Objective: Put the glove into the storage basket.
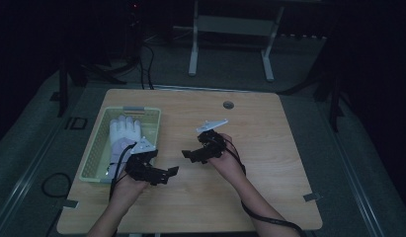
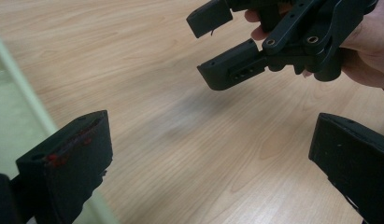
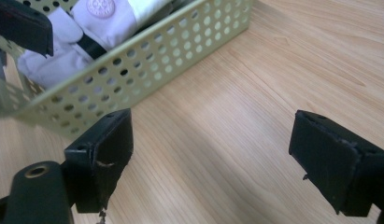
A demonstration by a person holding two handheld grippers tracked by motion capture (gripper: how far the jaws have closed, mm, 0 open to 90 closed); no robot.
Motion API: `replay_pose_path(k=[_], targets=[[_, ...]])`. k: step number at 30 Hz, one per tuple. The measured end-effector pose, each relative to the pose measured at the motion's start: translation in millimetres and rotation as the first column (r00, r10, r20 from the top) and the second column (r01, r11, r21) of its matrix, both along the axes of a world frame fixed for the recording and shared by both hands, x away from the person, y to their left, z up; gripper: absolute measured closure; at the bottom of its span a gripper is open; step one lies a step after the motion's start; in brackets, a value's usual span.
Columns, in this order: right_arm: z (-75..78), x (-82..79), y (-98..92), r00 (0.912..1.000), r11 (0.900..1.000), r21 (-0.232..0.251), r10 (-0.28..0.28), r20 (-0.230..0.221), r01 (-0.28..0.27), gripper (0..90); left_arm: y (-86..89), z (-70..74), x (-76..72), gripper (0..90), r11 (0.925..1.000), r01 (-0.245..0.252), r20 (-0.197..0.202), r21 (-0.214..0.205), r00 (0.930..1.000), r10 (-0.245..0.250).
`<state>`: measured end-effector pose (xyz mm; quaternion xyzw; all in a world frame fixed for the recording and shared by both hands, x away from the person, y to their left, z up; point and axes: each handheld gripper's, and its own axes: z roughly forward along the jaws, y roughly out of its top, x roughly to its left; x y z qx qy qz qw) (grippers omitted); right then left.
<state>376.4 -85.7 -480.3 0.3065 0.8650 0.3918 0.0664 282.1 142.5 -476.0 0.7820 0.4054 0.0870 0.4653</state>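
A pale green perforated basket (image 1: pixel 150 118) sits at the left of the wooden table (image 1: pixel 250 187), with a white glove (image 1: pixel 124 133) lying inside it. My left gripper (image 1: pixel 172 174) hovers just right of the basket's near corner, jaws wide apart and empty (image 2: pixel 208 158). My right gripper (image 1: pixel 188 154) is held near the table's middle, pointing left toward the basket, open with nothing between its jaws (image 3: pixel 213 154). In the right gripper view the basket wall (image 3: pixel 133 70) stands close ahead, the glove (image 3: pixel 110 23) behind it. The left gripper view shows the right gripper (image 2: pixel 217 46) facing it.
A small round grommet (image 1: pixel 228 104) is set into the table near its far edge. Cables trail from both grippers off the near edge. A white metal frame (image 1: pixel 230 29) stands on the floor beyond the table.
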Motion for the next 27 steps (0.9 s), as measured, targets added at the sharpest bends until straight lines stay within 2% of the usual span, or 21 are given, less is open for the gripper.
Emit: replay_pose_path(k=[8, 13, 18, 21, 25, 27], targets=[[-10.6, -7.8, -28.0, 0.9998, 0.9997, 0.018, -0.015, 0.012, 0.015, 13.8, -22.1, -5.3, -5.1, 0.0, 0.9973, 0.071, 0.024, -0.018, 0.9972, -0.071], [-19.2, -14.3, -42.2, 0.9997, 0.9996, 0.022, -0.019, 0.016, 0.018, 13.8, -38.4, -11.8, -8.2, 0.0, 0.9931, 0.116, 0.021, 0.016, 0.9930, -0.116], [-24.8, -20.4, -58.5, 0.9988, 0.9979, 0.056, -0.034, 0.035, 0.032, 13.8, -51.6, -22.1, -9.7, 0.0, 0.9894, 0.144, 0.013, 0.022, 0.9895, -0.144], [-28.7, -23.4, -65.7, 0.9985, 0.9981, 0.055, -0.030, 0.045, 0.028, 14.0, -55.1, -26.8, -10.2, 0.0, 0.9884, 0.150, 0.008, 0.023, 0.9886, -0.151], [-36.7, -28.0, -78.3, 0.9985, 0.9988, 0.043, -0.027, 0.048, 0.025, 14.0, -64.4, -42.5, -10.8, 0.0, 0.9839, 0.178, -0.012, 0.019, 0.9840, -0.178], [-43.5, -31.6, -87.9, 0.9986, 0.9991, 0.030, -0.030, 0.043, 0.028, 13.9, -67.5, -46.9, -11.1, 0.0, 0.9827, 0.184, -0.007, 0.022, 0.9829, -0.184]])
